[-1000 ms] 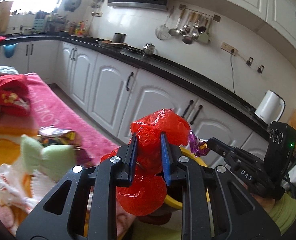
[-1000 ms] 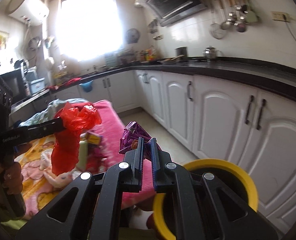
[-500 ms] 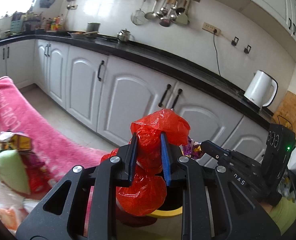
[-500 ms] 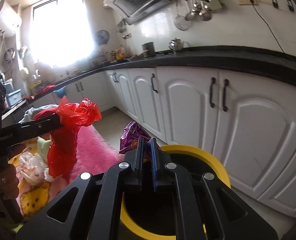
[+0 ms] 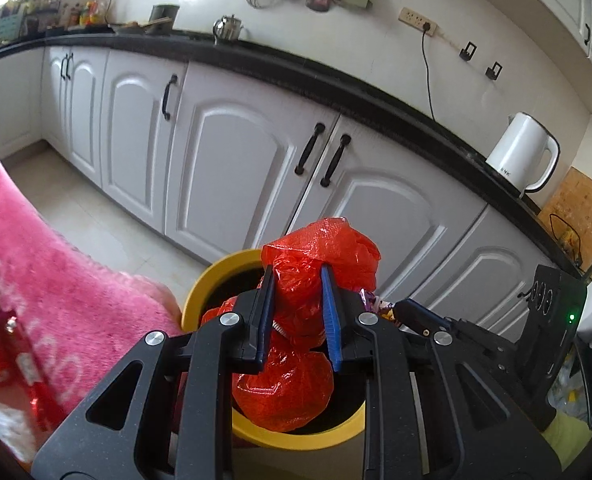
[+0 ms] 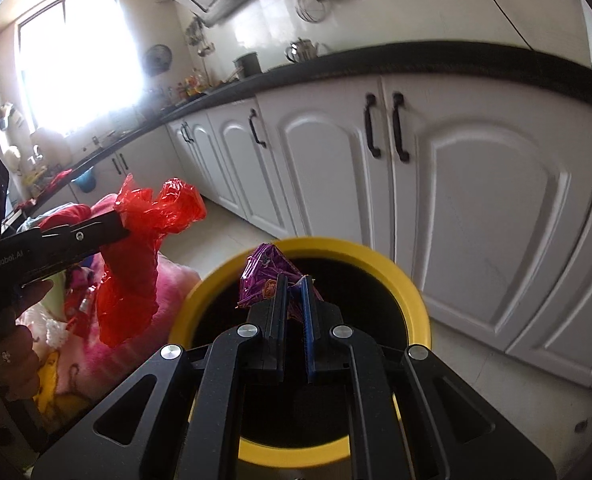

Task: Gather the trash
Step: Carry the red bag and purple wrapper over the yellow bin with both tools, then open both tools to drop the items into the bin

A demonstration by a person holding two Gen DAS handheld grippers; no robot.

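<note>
Since a second ago we have swung both grippers off the pink blanket [image 5: 68, 292] and over the yellow bin [image 6: 412, 292], now at centre frame. Its dark inside shows nothing we can make out. Our left gripper [image 5: 298, 304] pinches a crinkly red bag [image 5: 316, 260]; our right gripper [image 6: 294, 304] clamps a shiny purple wrapper [image 6: 264, 276] above the bin's mouth.

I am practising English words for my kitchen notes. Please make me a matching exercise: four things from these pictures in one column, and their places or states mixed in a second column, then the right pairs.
1. red plastic bag
2. purple wrapper
3. yellow bin
4. white kettle

a. on the black counter
b. on the floor, open
c. in the right gripper
d. in the left gripper

Pairs: 1-d, 2-c, 3-b, 4-a
</note>
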